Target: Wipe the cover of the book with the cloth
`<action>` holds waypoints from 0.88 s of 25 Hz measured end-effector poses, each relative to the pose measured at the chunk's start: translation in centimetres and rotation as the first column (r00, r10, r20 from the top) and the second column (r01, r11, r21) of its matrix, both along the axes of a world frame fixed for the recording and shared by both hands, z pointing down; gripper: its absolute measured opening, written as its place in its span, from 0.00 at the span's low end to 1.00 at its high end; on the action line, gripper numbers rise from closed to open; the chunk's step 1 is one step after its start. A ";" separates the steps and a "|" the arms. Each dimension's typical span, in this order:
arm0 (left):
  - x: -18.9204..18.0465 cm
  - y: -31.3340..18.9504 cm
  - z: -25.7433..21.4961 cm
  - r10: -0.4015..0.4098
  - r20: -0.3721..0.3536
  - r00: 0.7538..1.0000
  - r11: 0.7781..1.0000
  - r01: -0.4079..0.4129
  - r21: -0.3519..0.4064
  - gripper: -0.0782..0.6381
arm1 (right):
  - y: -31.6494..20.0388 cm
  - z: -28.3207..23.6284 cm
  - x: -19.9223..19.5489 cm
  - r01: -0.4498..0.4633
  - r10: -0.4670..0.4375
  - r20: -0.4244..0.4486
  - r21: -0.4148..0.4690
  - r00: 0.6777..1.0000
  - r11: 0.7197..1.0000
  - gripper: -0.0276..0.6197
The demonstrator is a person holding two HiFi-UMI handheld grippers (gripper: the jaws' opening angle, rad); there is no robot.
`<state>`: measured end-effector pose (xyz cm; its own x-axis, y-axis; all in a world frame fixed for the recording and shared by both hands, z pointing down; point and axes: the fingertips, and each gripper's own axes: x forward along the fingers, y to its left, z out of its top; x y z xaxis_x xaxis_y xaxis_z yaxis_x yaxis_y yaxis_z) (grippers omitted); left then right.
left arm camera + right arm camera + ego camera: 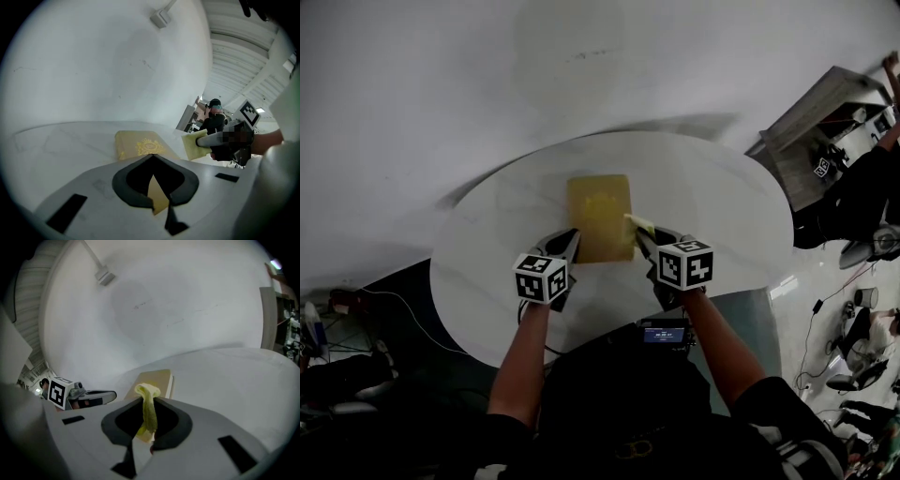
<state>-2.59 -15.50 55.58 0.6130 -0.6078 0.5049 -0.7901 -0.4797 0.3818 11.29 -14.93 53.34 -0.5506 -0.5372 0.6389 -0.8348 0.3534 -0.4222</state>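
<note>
Forearms (525, 361) run up the head view to the left gripper (570, 246) and right gripper (643, 240), both at the near end of the book (600, 211), flat on the bench (483, 248). Left gripper view: jaws closed on nothing, tips over the book's near corner, so unless they press down the book may slide under a stroke. Right gripper view: jaws clamp the cloth (148, 411) by a thin fold, which could pull free or let bare jaws scrape the book.
</note>
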 end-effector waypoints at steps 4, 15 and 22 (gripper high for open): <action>0.8 1.6 -1.9 0.008 -0.034 0.999 0.998 -0.006 0.062 0.11 | 0.1 -1.8 0.5 0.014 -0.015 0.019 0.075 1.000 0.997 0.18; 2.3 7.5 -4.2 0.000 -0.078 0.997 0.992 0.010 0.129 0.11 | 1.6 -4.0 2.6 0.019 -0.031 0.065 0.172 0.997 0.985 0.18; 1.7 9.6 -4.8 0.031 -0.069 0.997 0.988 -0.020 0.153 0.11 | 4.6 -4.9 4.1 0.021 -0.029 0.035 0.210 0.999 0.978 0.18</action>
<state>-0.86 -5.88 50.78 0.6600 -0.6580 0.3625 -0.7505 -0.5557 0.3578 15.43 -10.29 48.39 -0.5873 -0.6422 0.4925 -0.8093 0.4581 -0.3678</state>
